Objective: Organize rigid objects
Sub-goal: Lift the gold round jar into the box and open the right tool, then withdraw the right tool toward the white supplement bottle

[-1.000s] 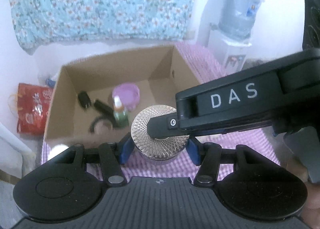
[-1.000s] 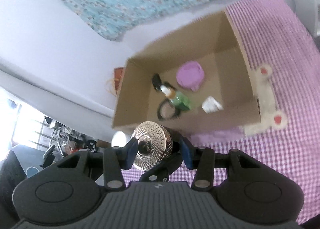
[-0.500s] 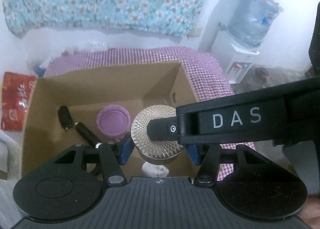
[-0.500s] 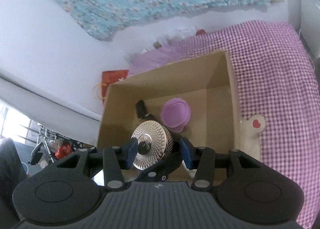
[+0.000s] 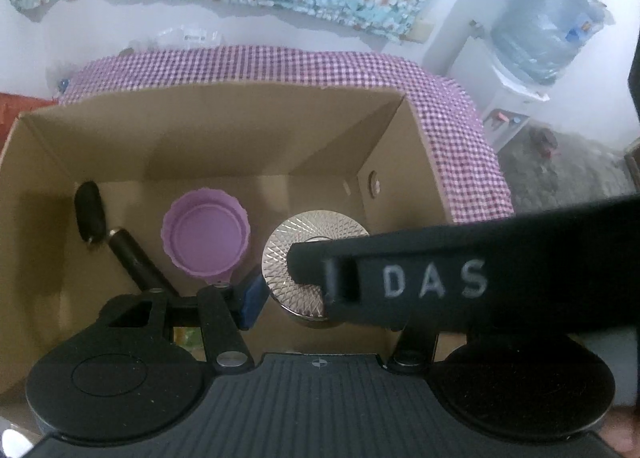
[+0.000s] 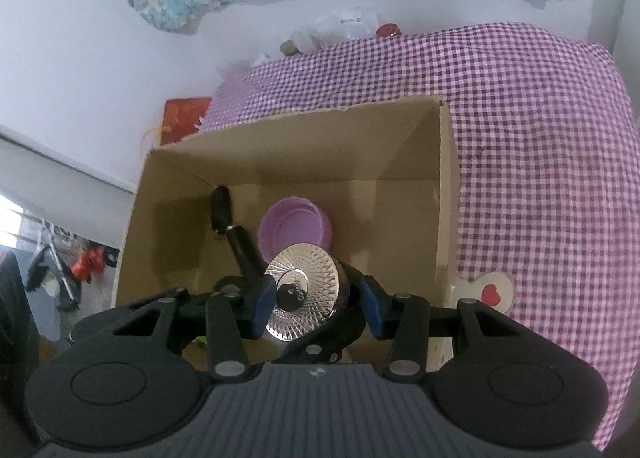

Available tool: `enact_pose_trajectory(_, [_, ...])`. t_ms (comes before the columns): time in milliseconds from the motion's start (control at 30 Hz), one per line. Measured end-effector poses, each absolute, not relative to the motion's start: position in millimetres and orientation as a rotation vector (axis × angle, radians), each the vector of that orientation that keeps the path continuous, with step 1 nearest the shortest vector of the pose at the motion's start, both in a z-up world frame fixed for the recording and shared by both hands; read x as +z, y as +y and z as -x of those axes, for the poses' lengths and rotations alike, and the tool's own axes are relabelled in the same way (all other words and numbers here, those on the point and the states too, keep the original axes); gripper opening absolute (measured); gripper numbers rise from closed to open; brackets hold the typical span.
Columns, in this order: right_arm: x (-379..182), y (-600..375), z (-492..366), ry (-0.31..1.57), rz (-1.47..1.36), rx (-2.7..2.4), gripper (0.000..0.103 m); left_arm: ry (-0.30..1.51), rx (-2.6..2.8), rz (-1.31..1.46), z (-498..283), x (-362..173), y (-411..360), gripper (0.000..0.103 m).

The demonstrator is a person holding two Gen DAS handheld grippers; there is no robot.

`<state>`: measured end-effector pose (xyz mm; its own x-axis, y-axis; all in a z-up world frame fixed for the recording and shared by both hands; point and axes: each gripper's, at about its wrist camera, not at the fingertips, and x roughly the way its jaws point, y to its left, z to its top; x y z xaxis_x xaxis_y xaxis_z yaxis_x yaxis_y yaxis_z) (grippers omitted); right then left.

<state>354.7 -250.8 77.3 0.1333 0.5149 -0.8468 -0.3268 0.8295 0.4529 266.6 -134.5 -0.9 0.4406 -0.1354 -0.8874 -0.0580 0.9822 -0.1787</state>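
Left wrist view: white lettering "DAS" [image 5: 434, 283] on the right gripper's black finger crossing the frame. Inside the cardboard box [image 5: 224, 134], left to right: black cylinders [image 5: 90, 211], purple lid [image 5: 206, 234], silver jar [image 5: 308, 258] with diamond-cut metallic top, low near the box's near edge. Left gripper [image 5: 320, 294] and right gripper [image 6: 318, 300] both closed narrowly on the jar.

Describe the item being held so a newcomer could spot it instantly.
Look inside the open brown cardboard box on the purple checked cloth. Near its front, right of the lilac plastic lid, sits a round silver container with a diamond-cut faceted top, the only shiny metallic thing there.
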Motion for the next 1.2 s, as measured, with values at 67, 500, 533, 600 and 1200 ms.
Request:
enact_pose_trajectory(67, [75.0, -247.5, -352.9, 1.295, -0.135, 0.615, 0.049, 1.121, -0.046, 0.201, -268.0, -4.3, -134.8, 0.055])
enact_pose_trajectory(500, [75.6, -230.1, -346.4, 1.217, 0.019, 0.629, 0.047, 1.142, -0.042, 0.249, -266.7, -14.5, -136.5, 0.057])
enact_pose_trajectory(533, [75.8, -231.4, -346.7, 1.218, 0.012, 0.63, 0.047, 1.14, -0.044, 0.246, -266.4, -12.9, -137.4, 0.057])
enact_pose_trajectory(600, [75.3, -233.0, -347.7, 1.215, 0.003, 0.629, 0.047, 1.135, -0.05, 0.246, -265.7, -10.5, -138.0, 0.057])
enact_pose_trajectory(1200, [101.9, -266.9, -316.0, 1.151, -0.153, 0.638, 0.047, 1.066, -0.068, 0.113, -225.5, 26.1, -152.0, 0.057])
